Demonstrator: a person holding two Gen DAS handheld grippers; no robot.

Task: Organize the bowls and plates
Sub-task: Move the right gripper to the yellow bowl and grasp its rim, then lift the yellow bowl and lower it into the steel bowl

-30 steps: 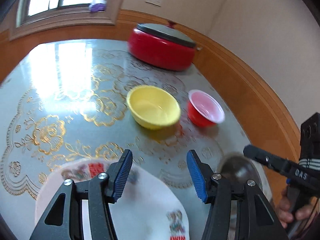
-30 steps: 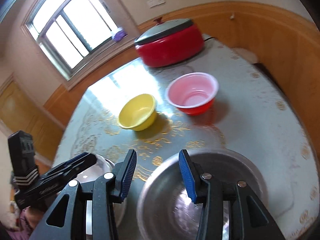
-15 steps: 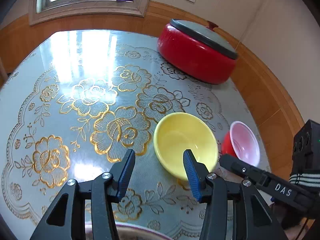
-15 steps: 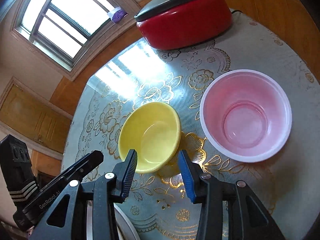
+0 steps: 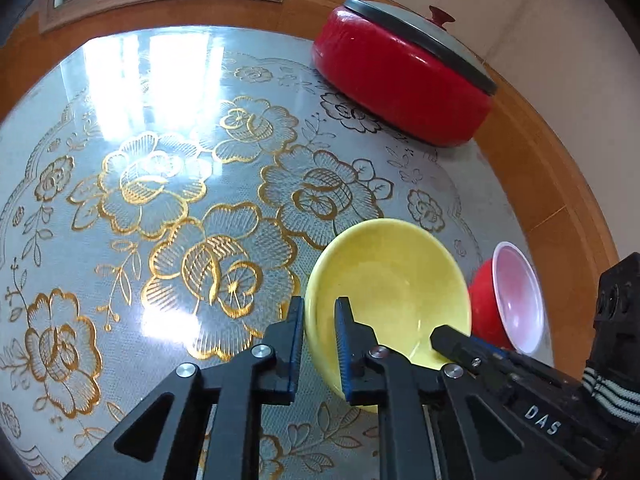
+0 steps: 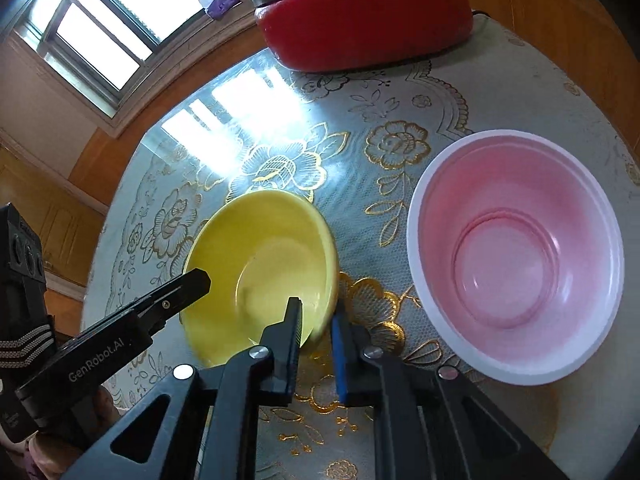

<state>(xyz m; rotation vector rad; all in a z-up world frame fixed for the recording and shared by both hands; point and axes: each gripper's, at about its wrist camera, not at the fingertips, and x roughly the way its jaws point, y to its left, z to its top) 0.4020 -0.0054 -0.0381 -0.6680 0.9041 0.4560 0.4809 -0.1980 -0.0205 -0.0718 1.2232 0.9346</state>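
Note:
A yellow bowl point(image 5: 394, 280) sits on the glass table, also in the right wrist view point(image 6: 264, 272). My left gripper point(image 5: 318, 344) is closed on the bowl's left rim, one finger inside and one outside. My right gripper point(image 6: 316, 344) is closed on the bowl's right rim the same way. A red bowl with a pink inside point(image 5: 516, 304) stands just right of the yellow bowl, large in the right wrist view point(image 6: 516, 256). The other gripper shows in each view: the right one point(image 5: 520, 376) and the left one point(image 6: 120, 340).
A red electric pot with a grey lid point(image 5: 404, 76) stands at the table's far right, also in the right wrist view point(image 6: 364, 16). The table point(image 5: 160, 160) has a gold flower cloth under glass. A wooden wall panel and a window lie behind.
Both grippers moved forward from the plates to the yellow bowl and narrowed from wide open onto its opposite rims. The plates are out of view.

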